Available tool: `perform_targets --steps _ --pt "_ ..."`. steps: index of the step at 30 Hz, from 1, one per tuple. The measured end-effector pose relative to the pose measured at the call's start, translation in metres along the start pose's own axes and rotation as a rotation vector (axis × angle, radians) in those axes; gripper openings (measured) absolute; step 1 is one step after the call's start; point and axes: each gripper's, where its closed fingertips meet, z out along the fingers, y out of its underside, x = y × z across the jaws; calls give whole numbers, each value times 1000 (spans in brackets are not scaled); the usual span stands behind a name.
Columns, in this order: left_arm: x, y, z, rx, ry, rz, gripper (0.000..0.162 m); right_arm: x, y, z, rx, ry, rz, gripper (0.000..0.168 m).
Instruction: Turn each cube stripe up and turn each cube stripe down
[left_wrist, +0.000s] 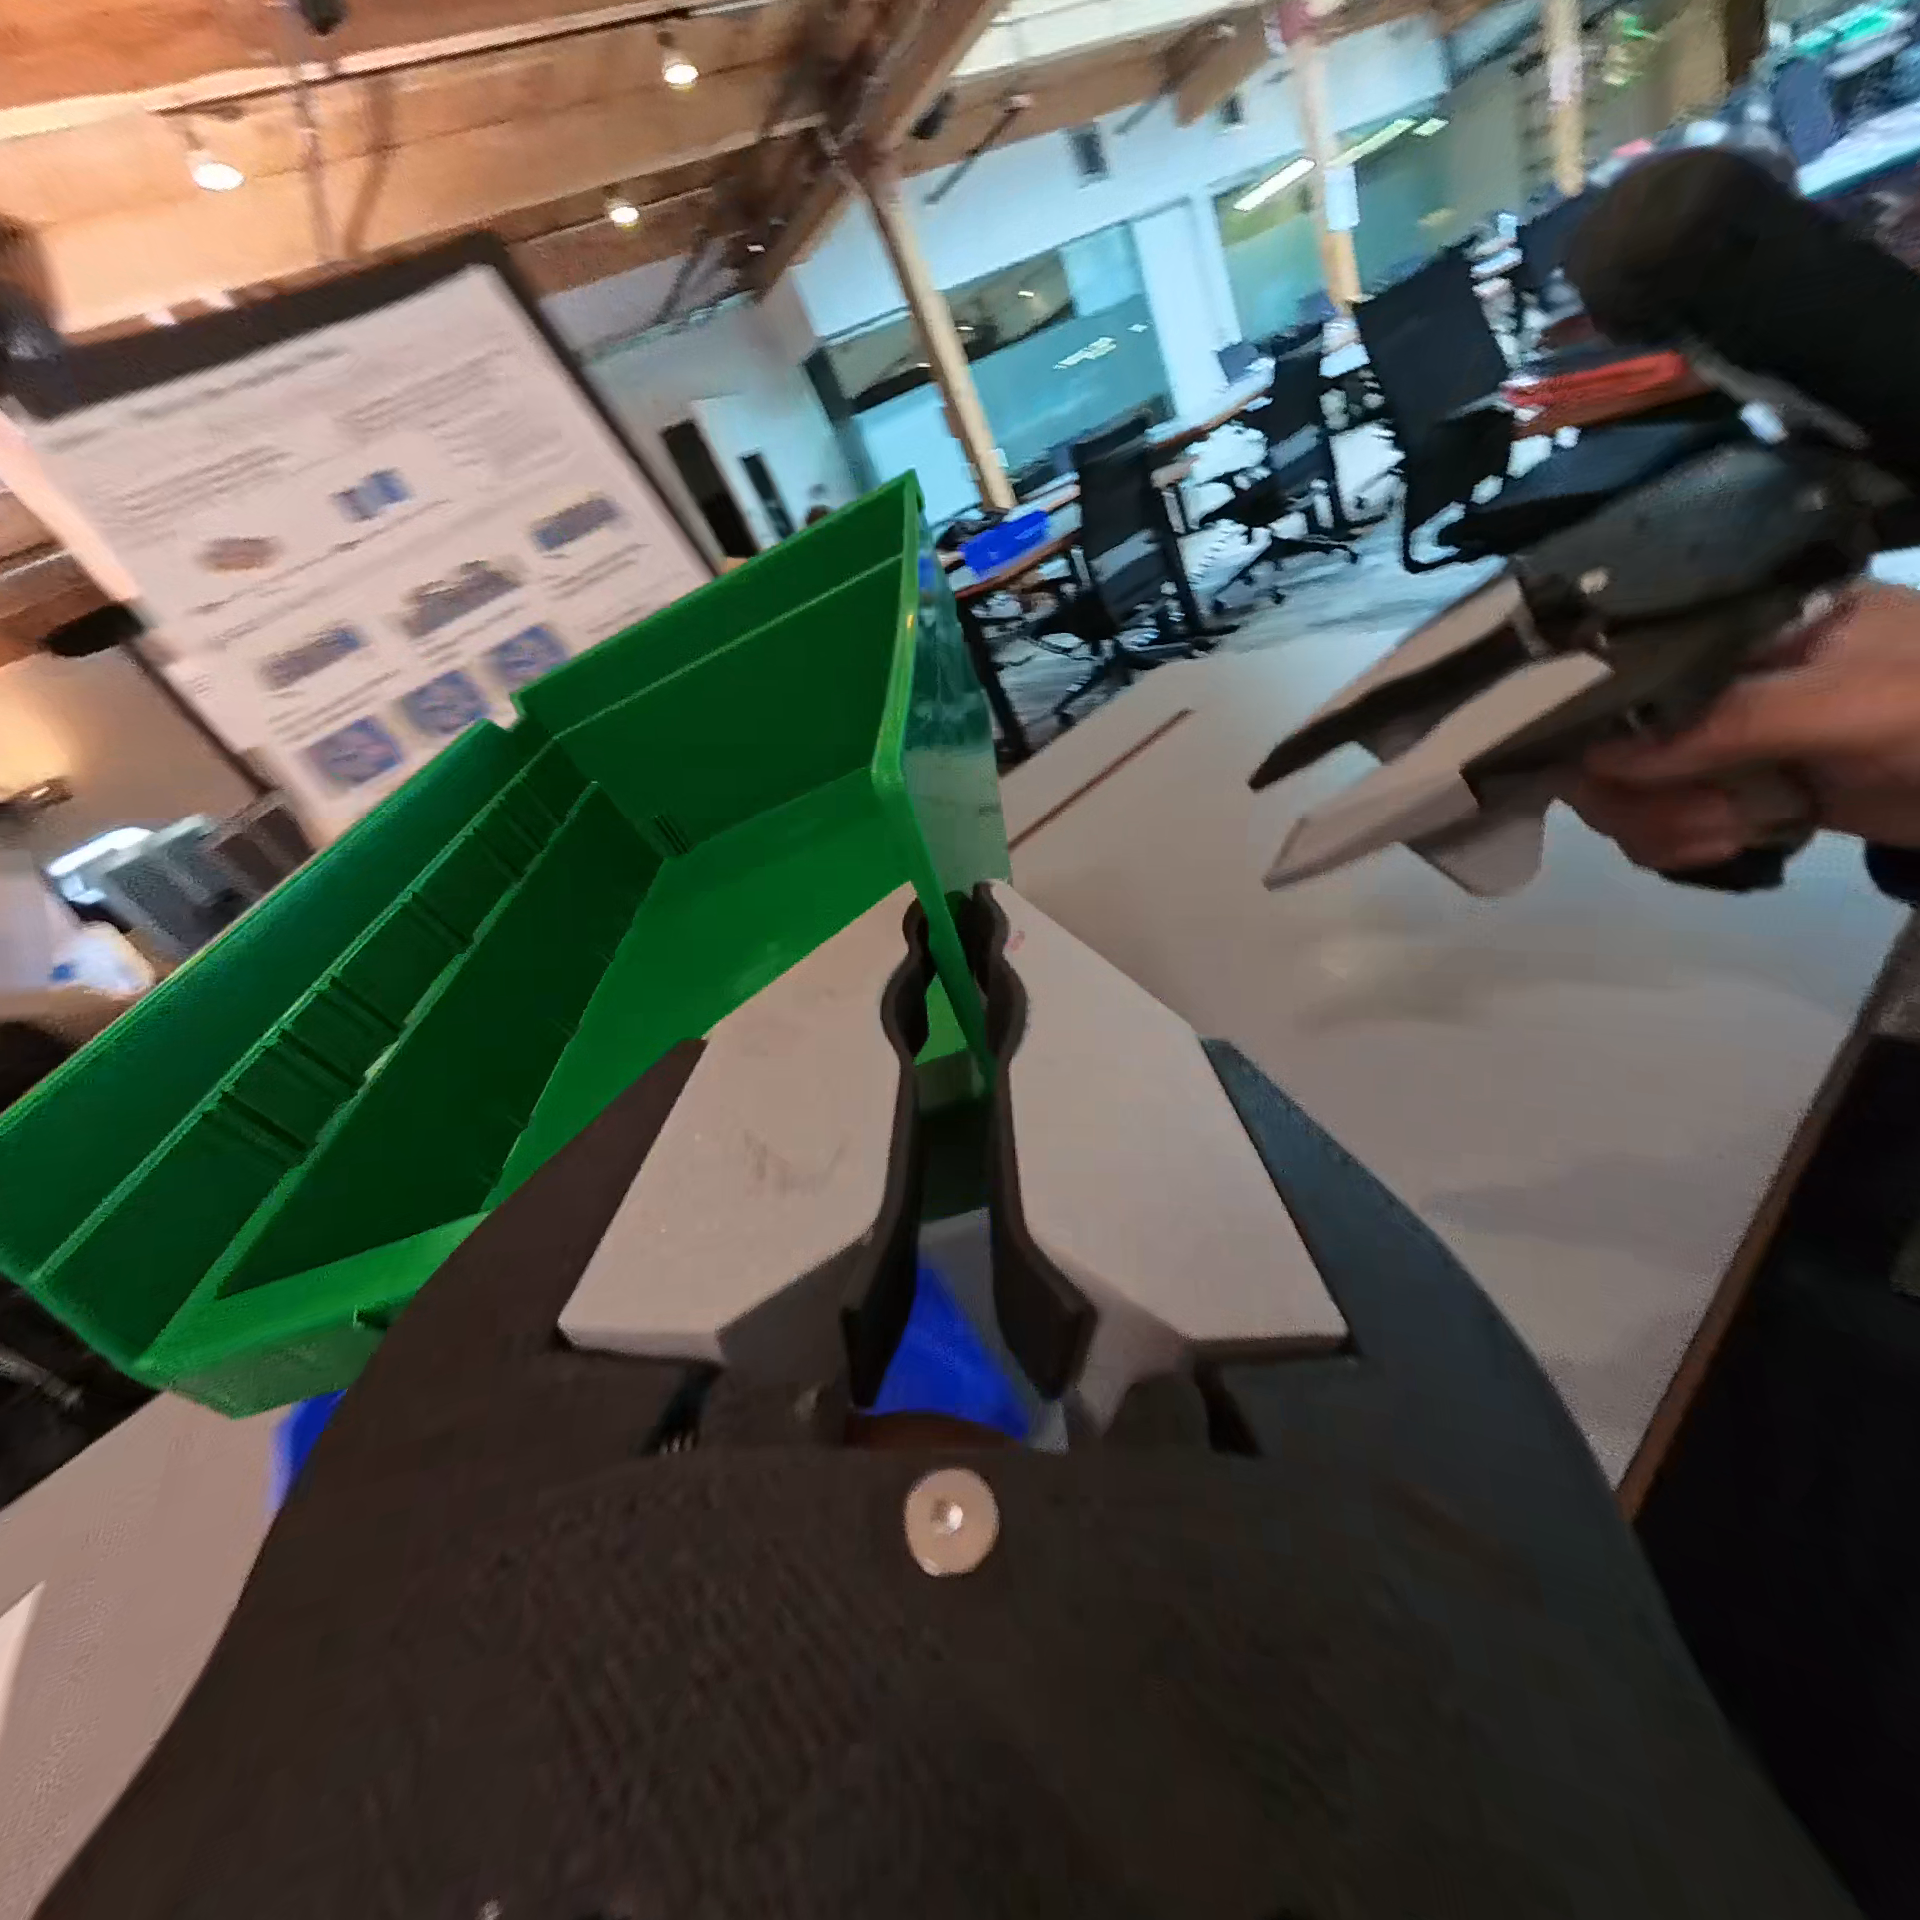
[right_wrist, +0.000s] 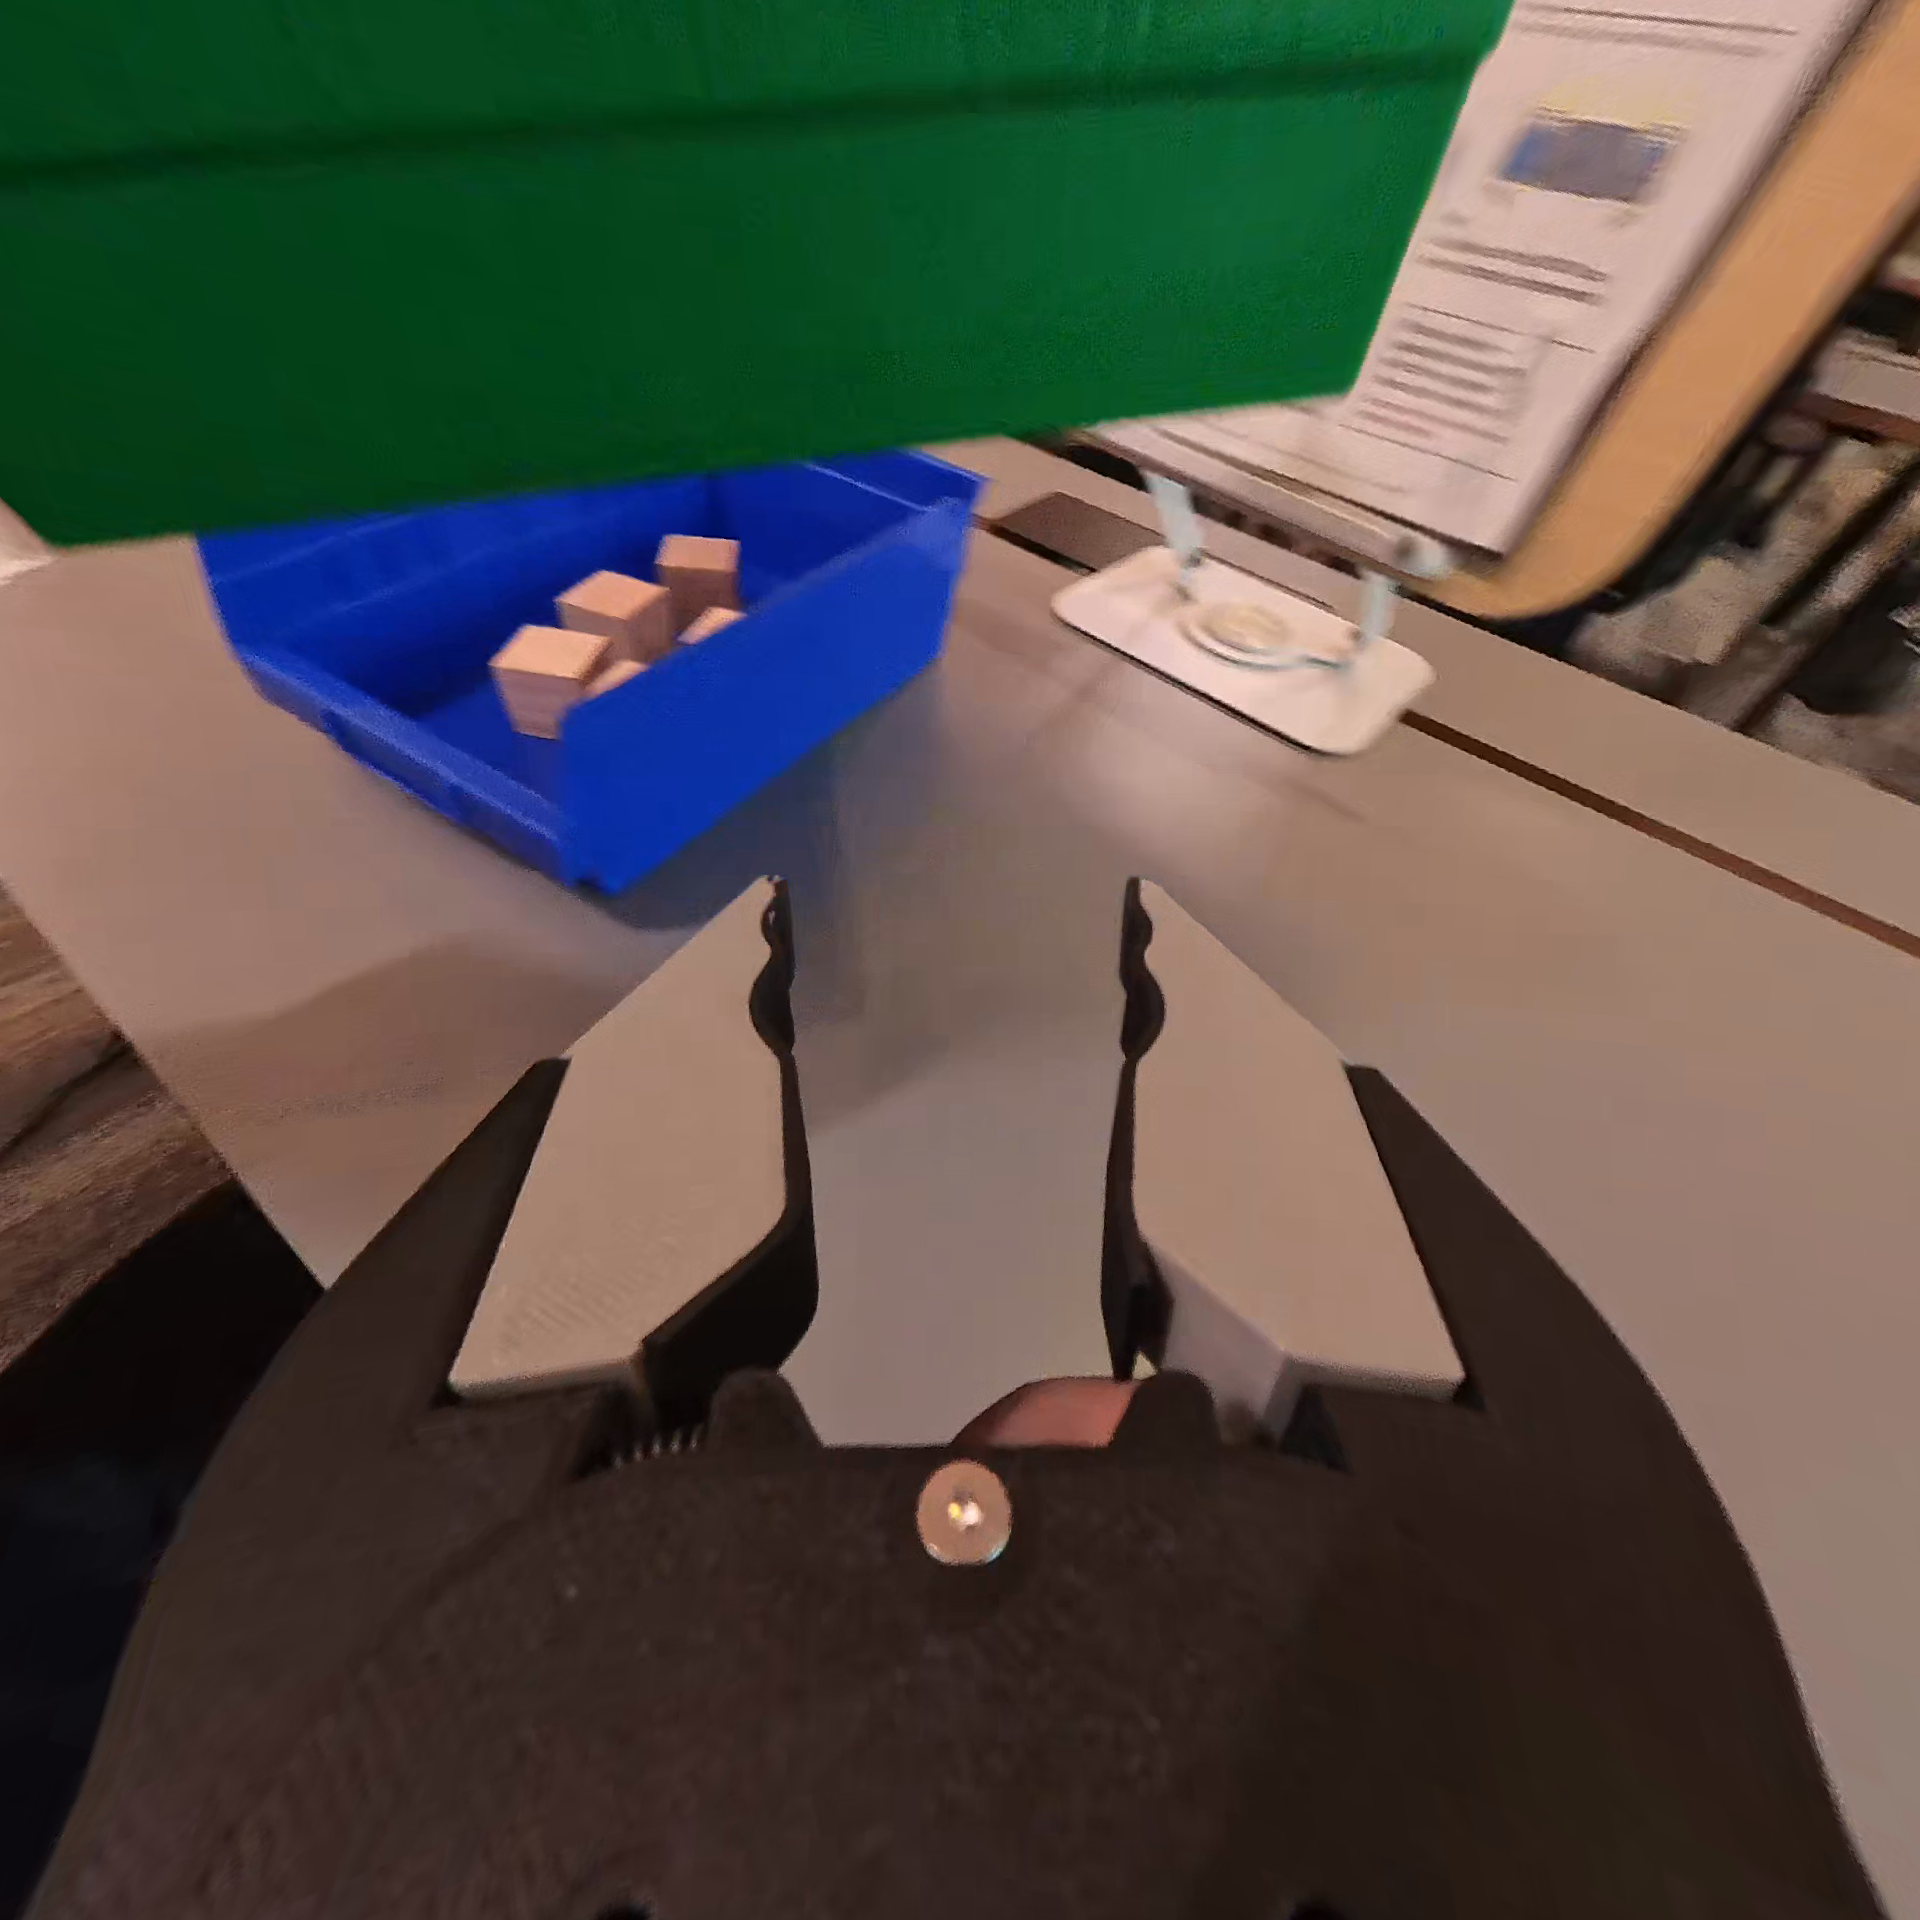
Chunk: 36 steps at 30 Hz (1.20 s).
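Bench (right_wrist: 1351, 1039): we see a plain grey top.
Ahead-left of our right tongs (right_wrist: 954, 914): blue bin (right_wrist: 727, 748).
Ahead-right: white stand base (right_wrist: 1247, 644).

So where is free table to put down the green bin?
Bare grey table lies ahead of the open right gripper, between the blue bin and the poster stand's white base. The blue bin holds wooden cubes. The left gripper holds the green bin.

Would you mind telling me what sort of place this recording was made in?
Most likely an open-plan office or lab: rows of desks with black office chairs, glass partitions behind, exposed wooden ceiling beams, and a poster board beside the grey worktable.
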Motion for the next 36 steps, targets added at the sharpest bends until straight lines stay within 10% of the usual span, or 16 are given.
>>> perform_targets --steps 8,17,23,29,33,36 --pt "142 52 112 -106 216 19 5 109 62 -80 -51 207 186 61" --pt "231 89 173 -216 407 -191 26 106 73 -78 -86 229 176 61" --pt "171 60 96 -187 461 -263 69 29 48 -58 -65 44 41 60" --pt "51 126 31 -346 170 -183 70 -3 93 -5 -239 75 -124 65" --pt "1 187 6 -495 24 -148 71 14 118 -2 -331 81 -156 5" --pt "-25 224 -6 -584 -51 -97 72 46 125 -21 -339 83 -115 0"
